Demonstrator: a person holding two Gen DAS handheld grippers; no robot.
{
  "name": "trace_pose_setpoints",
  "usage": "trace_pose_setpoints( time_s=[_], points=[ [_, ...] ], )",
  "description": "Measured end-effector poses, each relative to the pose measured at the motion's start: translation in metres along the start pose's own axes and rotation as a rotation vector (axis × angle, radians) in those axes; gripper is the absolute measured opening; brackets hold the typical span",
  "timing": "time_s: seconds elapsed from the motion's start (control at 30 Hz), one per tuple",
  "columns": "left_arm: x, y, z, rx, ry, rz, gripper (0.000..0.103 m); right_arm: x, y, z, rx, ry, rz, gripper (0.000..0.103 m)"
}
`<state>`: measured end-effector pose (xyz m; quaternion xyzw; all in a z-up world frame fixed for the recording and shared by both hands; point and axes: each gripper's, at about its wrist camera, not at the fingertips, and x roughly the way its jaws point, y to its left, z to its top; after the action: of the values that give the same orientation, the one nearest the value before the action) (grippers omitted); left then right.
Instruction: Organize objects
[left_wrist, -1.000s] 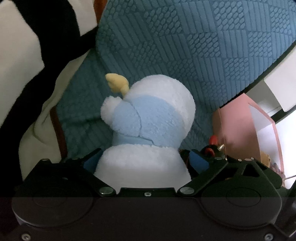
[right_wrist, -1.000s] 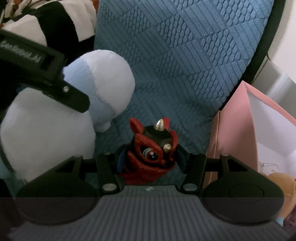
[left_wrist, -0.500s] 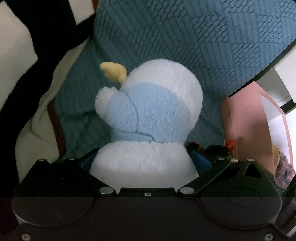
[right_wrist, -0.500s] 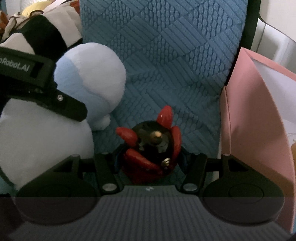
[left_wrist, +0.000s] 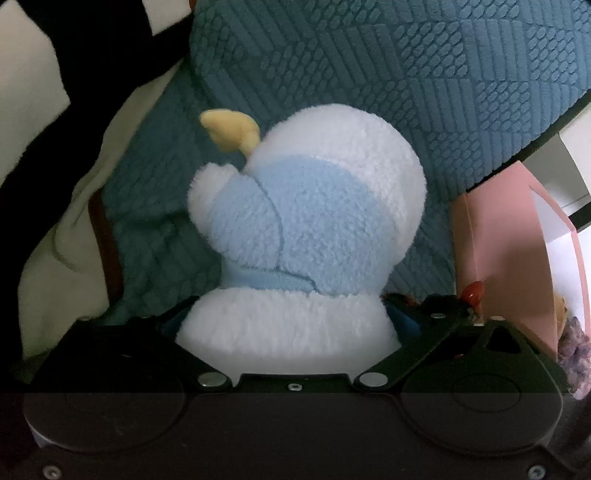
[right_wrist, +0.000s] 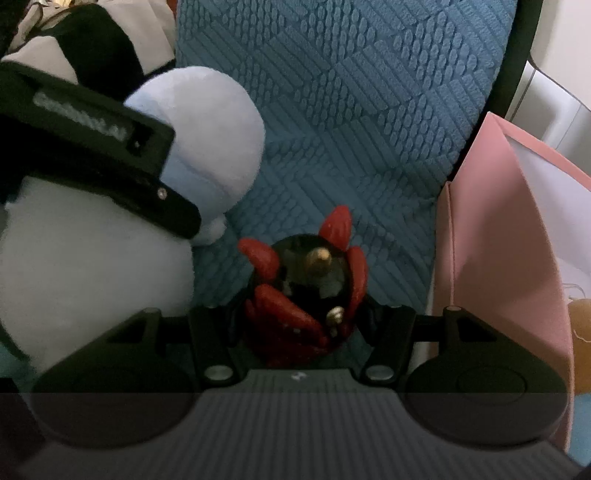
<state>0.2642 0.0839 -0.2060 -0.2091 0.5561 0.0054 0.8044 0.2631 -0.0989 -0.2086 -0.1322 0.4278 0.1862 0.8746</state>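
Observation:
A white and light-blue plush toy (left_wrist: 306, 221) with a small yellow tuft stands upright between the blue pads of my left gripper (left_wrist: 288, 321). The jaws are closing and the pads press on its white body. In the right wrist view the same plush (right_wrist: 92, 258) fills the left side, with the left gripper's black finger (right_wrist: 110, 166) across it. My right gripper (right_wrist: 303, 325) is shut on a small red and black horned figurine (right_wrist: 306, 288), tipped so that its gold-tipped top faces the camera. A red bit of the figurine (left_wrist: 472, 290) peeks out at the plush's right.
A teal quilted cushion (right_wrist: 351, 92) lies under and behind both toys. An open pink box (right_wrist: 498, 240) stands close on the right, with soft items inside at its lower corner. Black and white fabric (left_wrist: 29, 74) lies at the left.
The figurine has tipped in the right gripper, from face toward the camera to top toward it. The pink box has drawn nearer. The plush sits slightly larger in the left view.

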Motion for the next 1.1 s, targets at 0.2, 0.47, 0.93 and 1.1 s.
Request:
trace_pose_setpoints(
  time_s=[0.2, 0.47, 0.93, 1.1],
  points=[
    [-0.007, 0.010, 0.000, -0.051, -0.038, -0.034, 0.086, -0.017, -0.002, 0.004, 0.014, -0.017, -0.002, 0.061],
    [-0.022, 0.011, -0.009, -0.071, -0.039, -0.109, 0.085, -0.050, -0.011, 0.006, 0.081, -0.013, 0.028, 0.050],
    [-0.073, -0.001, -0.035, -0.090, -0.074, -0.180, 0.085, -0.096, -0.023, 0.016, 0.114, -0.027, 0.087, 0.050],
    [-0.096, -0.016, -0.028, -0.058, -0.081, -0.190, 0.085, -0.131, -0.034, 0.031, 0.145, -0.057, 0.115, 0.050]
  ],
)
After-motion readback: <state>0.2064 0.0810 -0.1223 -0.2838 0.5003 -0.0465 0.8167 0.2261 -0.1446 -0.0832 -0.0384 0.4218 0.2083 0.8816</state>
